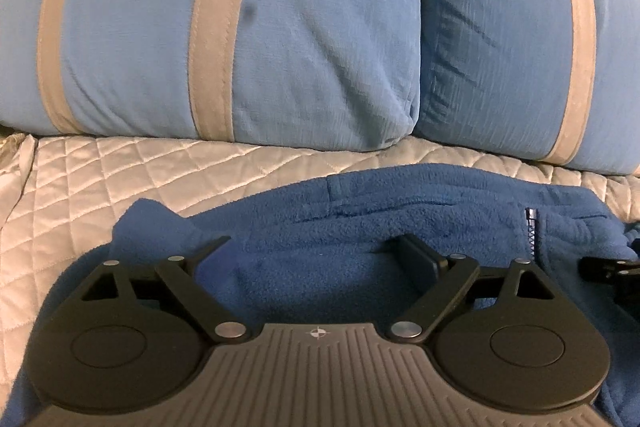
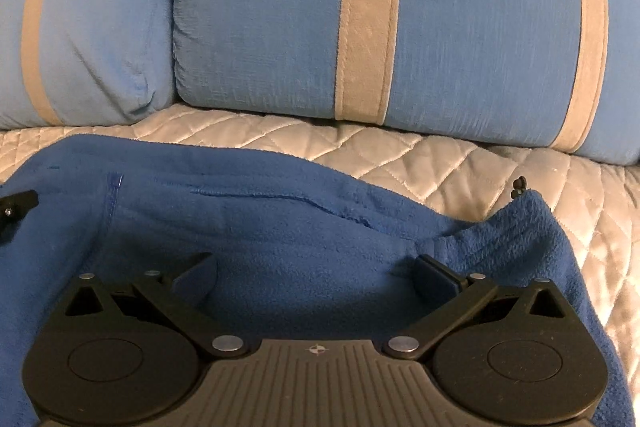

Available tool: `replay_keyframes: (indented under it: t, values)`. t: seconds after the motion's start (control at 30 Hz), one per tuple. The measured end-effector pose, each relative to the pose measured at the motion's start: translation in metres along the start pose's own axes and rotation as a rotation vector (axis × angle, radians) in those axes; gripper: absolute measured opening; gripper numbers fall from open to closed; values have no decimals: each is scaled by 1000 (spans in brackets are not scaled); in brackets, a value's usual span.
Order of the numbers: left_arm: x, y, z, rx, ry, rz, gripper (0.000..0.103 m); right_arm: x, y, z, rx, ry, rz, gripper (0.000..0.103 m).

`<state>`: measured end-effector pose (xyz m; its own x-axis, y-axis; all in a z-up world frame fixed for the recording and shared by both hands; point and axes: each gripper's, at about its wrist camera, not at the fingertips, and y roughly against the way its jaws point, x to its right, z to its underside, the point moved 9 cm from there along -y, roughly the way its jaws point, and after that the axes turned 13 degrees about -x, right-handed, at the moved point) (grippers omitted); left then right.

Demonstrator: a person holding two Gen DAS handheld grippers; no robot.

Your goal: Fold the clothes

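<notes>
On quilted bedspread, rumpled blue fleece w/ zipper, both grippers' jaws wide, nothing gripped

We see on each unit, left gripper and right gripper, matte black linkage arms, silver pivot rivets, two round black discs, and a ribbed grey housing bearing a small crosshair mark.
</notes>
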<state>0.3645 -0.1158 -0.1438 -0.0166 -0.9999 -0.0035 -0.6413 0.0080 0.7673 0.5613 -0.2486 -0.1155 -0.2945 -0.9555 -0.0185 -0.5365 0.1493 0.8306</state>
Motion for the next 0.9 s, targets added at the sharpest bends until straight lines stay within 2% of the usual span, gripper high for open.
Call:
replay_keyframes:
  t: [0.17,0.37,0.43,0.6,0.77,0.9]
  values:
    - [0,4,-1,-4,2,3,90,5,1,-1,-6,-15,-18,103]
    - [-12,24,0,-47,15,100,90,18,22,-2,-15,-54,-92,103]
    - [-16,33,3,-70,2,116,90,27,33,0,-6,-52,-79,103]
    - [-33,56,12,-130,-35,92,90,54,65,8,-2,-21,-61,103]
    - [-62,82,18,-155,-34,125,90,93,96,27,-48,-30,-89,103]
    - [-89,90,24,-245,-27,165,90,124,118,47,-96,-41,-121,103]
